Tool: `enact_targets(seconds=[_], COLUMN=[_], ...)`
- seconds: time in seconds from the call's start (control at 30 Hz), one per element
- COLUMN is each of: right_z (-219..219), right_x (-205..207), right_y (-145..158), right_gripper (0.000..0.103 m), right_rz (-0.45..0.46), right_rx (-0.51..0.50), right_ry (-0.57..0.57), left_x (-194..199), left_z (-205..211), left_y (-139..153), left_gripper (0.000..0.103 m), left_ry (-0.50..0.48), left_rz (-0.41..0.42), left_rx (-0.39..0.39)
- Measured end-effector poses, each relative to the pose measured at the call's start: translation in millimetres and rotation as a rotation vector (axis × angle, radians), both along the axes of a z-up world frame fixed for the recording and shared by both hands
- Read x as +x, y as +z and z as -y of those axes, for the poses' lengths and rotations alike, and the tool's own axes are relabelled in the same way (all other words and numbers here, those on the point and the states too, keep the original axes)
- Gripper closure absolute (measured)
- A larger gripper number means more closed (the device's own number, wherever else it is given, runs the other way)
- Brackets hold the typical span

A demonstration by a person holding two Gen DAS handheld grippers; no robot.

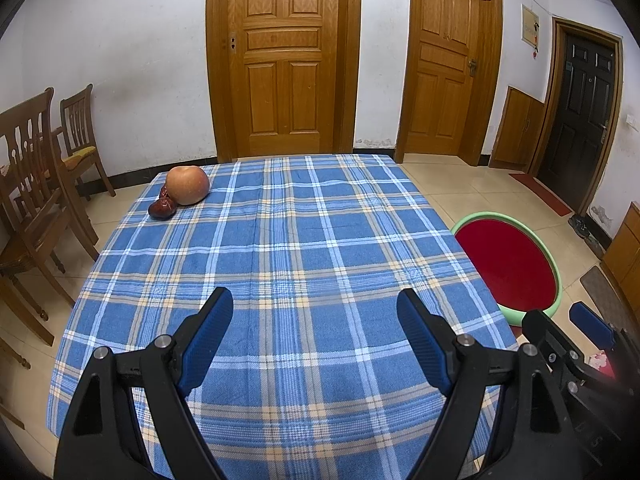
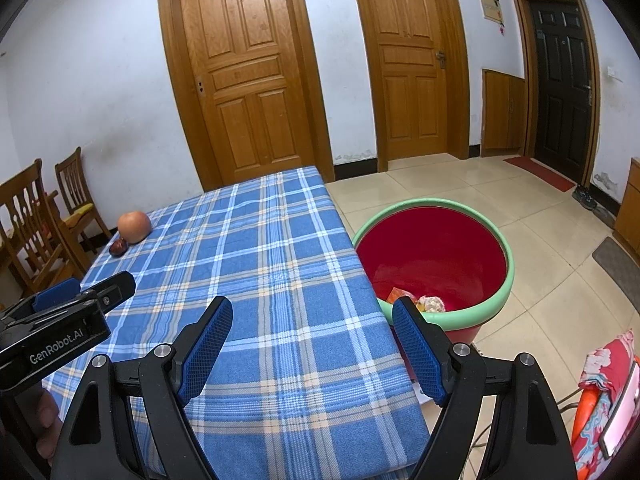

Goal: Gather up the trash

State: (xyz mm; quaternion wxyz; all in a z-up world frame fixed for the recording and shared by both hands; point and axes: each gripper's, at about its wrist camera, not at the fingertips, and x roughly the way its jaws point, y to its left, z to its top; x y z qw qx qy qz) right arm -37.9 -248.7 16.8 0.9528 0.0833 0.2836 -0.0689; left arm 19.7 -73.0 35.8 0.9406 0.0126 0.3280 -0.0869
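Observation:
A red bin with a green rim (image 2: 432,256) stands on the floor at the table's right side, with bits of trash (image 2: 430,304) lying in it; it also shows in the left wrist view (image 1: 508,264). An apple (image 1: 188,184) and dark red dates (image 1: 162,207) lie at the table's far left corner, also in the right wrist view (image 2: 134,226). My left gripper (image 1: 316,312) is open and empty over the near part of the table. My right gripper (image 2: 312,320) is open and empty over the table's right edge, near the bin.
A blue plaid cloth (image 1: 288,248) covers the table. Wooden chairs (image 1: 36,184) stand at the left. Wooden doors (image 1: 284,56) and a black door (image 1: 580,120) line the far wall. A red patterned object (image 2: 604,396) sits at the right edge.

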Motion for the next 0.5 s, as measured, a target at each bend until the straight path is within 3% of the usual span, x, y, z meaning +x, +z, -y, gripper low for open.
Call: enact_targets(seconds=[0.5], right_z=[-0.8], right_x=[0.6], right_y=[-0.5], right_gripper=[0.020], right_rz=[-0.001], right_rx=[-0.001], right_ry=[0.004], left_x=[-0.2], left_z=[-0.5], left_y=[-0.1], left_gripper=[0.020], left_ry=[0.000], left_rz=[0.000], left_rx=[0.000])
